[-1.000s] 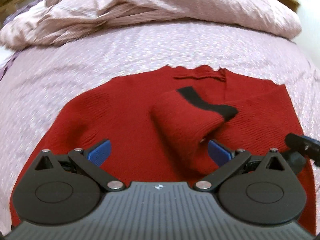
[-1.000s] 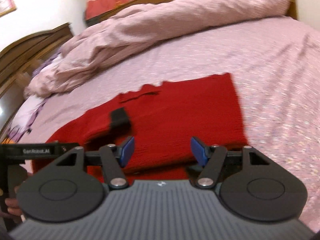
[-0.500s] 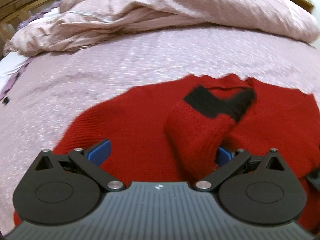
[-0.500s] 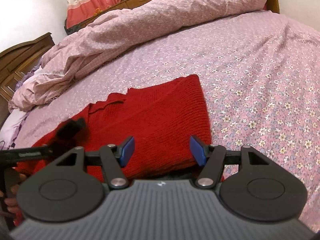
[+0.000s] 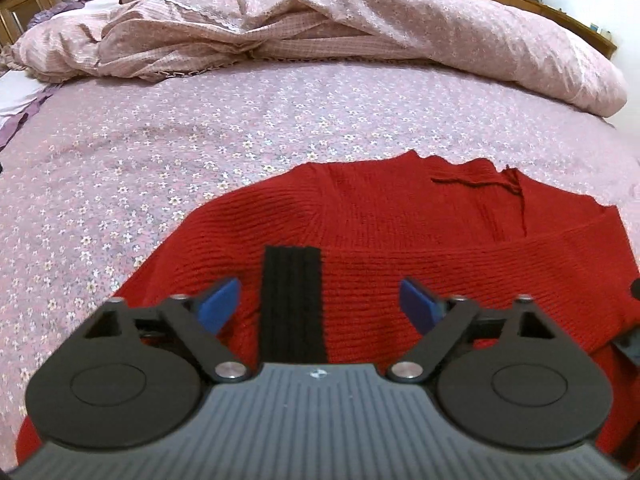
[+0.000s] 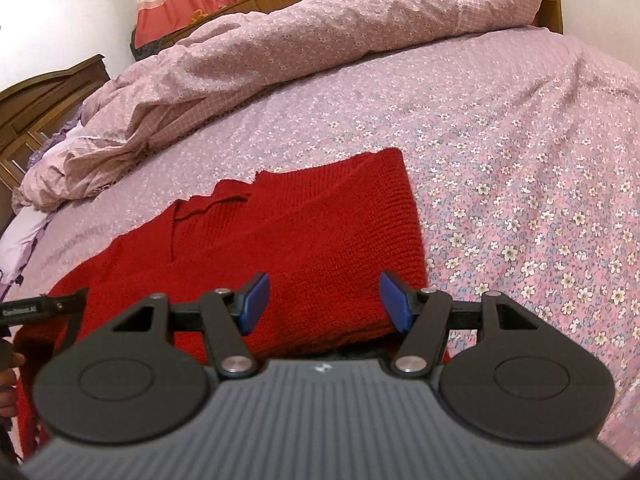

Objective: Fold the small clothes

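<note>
Here, the left gripper (image 5: 320, 300) has its blue fingers (image 5: 219, 303) spread apart, having just narrowed a little. A black cuff (image 5: 291, 304) of the red sweater (image 5: 400, 232) lies between them, its sleeve laid across the garment; the pads do not press on it. The right gripper (image 6: 322, 300) has its blue fingers (image 6: 394, 305) spread over the sweater's (image 6: 312, 248) folded right edge, gripping nothing. The sweater lies flat on the bed (image 6: 520, 160), on a pink floral sheet, with a rumpled duvet (image 5: 320, 20) beyond. At the right view's left edge, the other gripper carries small white lettering, too blurred to read surely.
</note>
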A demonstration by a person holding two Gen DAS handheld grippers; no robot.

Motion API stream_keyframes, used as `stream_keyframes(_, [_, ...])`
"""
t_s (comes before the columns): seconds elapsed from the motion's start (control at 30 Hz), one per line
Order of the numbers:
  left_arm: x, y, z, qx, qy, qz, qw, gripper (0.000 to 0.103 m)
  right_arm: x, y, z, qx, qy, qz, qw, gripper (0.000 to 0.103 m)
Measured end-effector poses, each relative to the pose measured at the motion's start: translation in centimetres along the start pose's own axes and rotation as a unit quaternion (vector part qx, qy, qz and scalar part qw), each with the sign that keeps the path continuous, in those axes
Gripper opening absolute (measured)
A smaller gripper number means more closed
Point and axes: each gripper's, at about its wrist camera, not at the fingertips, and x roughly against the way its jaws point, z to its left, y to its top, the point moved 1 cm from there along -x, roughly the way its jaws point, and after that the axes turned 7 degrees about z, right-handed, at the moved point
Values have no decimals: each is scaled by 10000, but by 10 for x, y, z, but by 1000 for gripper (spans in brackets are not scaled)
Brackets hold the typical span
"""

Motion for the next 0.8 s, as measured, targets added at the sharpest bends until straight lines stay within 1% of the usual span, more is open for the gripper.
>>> stream_keyframes(0.03, [-3, 1, 1, -23, 34, 23, 10000, 78, 0, 1, 0, 9, -2, -3, 10000, 63])
stream_keyframes(0.07, [-5, 1, 3, -39, 64, 55, 10000, 71, 1, 1, 0, 20, -10, -5, 10000, 63])
stream_keyframes(0.1, [-8, 2, 4, -45, 65, 81, 9999, 67, 0, 2, 0, 28, -18, -5, 10000, 63])
stream_keyframes(0.2, [-14, 3, 8, -85, -19, 107, 9999, 63, -1, 3, 0, 69, -37, -6, 10000, 63])
stream_keyframes(0.37, [-29, 2, 7, -145, -107, 134, 9997, 63, -4, 7, 2, 154, -93, -58, 9998, 63])
stream_keyframes(0.4, [-30, 1, 6, -134, -120, 103, 9998, 62, -5, 8, 1, 167, -102, -80, 9998, 63])
stream_keyframes(0.43, [-30, 1, 6, -130, -124, 69, 9998, 58, -5, 10, 1, 177, -121, -109, 9997, 63])
stream_keyframes(0.47, [-29, 1, 5, -136, -118, 32, 9998, 47, -5, 12, 1, 178, -146, -139, 9996, 63])
stream_keyframes(0.5, [-27, 0, 4, -167, -116, -20, 9998, 31, -6, 13, 0, 177, -168, -158, 9996, 63])
stream_keyframes(0.57, [-22, -1, 1, -200, -210, -89, 9995, 19, -7, 17, -2, 162, -230, -198, 9994, 63])
stream_keyframes(0.7, [-9, 1, -4, -236, -254, -315, 9989, 16, -11, 25, -7, 163, -341, -316, 9988, 63])
stream_keyframes(0.8, [2, 9, -4, -117, -339, -544, 9979, 16, -18, 34, -12, 193, -577, -516, 9968, 63])
